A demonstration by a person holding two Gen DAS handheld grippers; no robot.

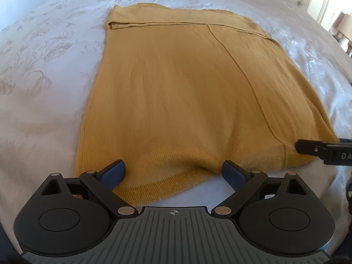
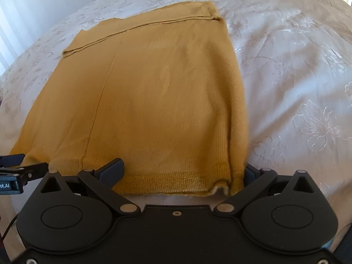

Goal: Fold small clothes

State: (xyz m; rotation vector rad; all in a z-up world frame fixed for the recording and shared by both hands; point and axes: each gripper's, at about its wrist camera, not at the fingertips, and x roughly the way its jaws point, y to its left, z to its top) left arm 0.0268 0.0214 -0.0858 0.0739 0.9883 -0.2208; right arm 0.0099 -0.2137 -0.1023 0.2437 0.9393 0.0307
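Bed (image 1: pixel 55 50) wore pale floral-embroidered bedspread (image 2: pixel 297 77). Mustard knit garment (image 1: pixel 187 88) lay flat directly on bedspread, folded into rectangle, ribbed hem (image 2: pixel 176 180) at near edge, folded-over band along far edge.

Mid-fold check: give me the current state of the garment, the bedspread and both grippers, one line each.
Garment: mustard knit, flat on the bed, sides folded in, ribbed hem nearest the grippers.
Bedspread: spread under the garment, lightly wrinkled.
Left gripper: open, hem between its fingers, not clamped.
Right gripper: open wide, straddling the hem's corner.
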